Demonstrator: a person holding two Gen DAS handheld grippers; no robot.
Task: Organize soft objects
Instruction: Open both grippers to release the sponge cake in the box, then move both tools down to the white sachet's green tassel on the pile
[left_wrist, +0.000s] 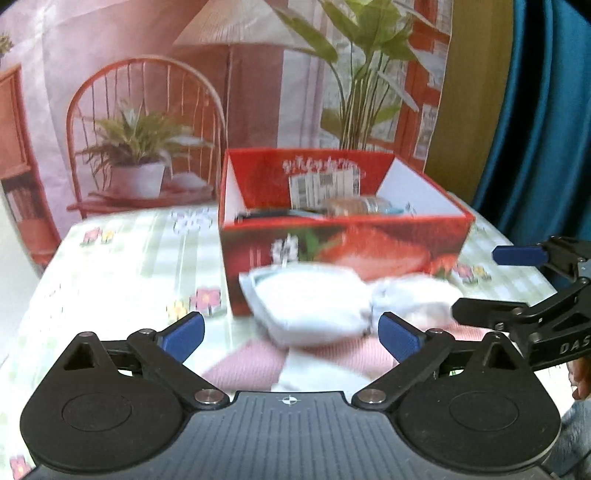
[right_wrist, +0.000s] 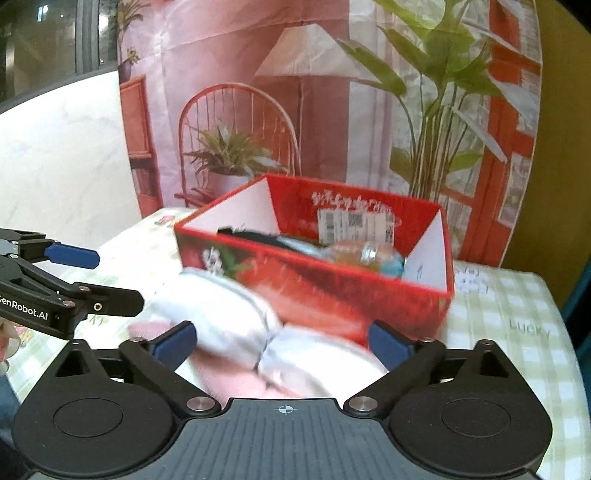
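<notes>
Two white soft packs lie side by side on a pink cloth (left_wrist: 247, 363) in front of a red box (left_wrist: 340, 251). In the left wrist view the left pack (left_wrist: 306, 302) sits just ahead of my open left gripper (left_wrist: 291, 334), and the right pack (left_wrist: 413, 295) lies beside it. In the right wrist view my open right gripper (right_wrist: 282, 343) hovers just before both packs (right_wrist: 221, 314), (right_wrist: 317, 354). Both grippers are empty. The right gripper's fingers (left_wrist: 517, 254) show at the right edge of the left wrist view, and the left gripper's fingers (right_wrist: 74, 256) at the left of the right wrist view.
The open red box (right_wrist: 332, 291) holds a bottle (right_wrist: 365, 254), a dark item and other things. The table has a green checked floral cloth (left_wrist: 122, 266). A printed backdrop stands behind the table, and a blue curtain (left_wrist: 535, 129) hangs at the right.
</notes>
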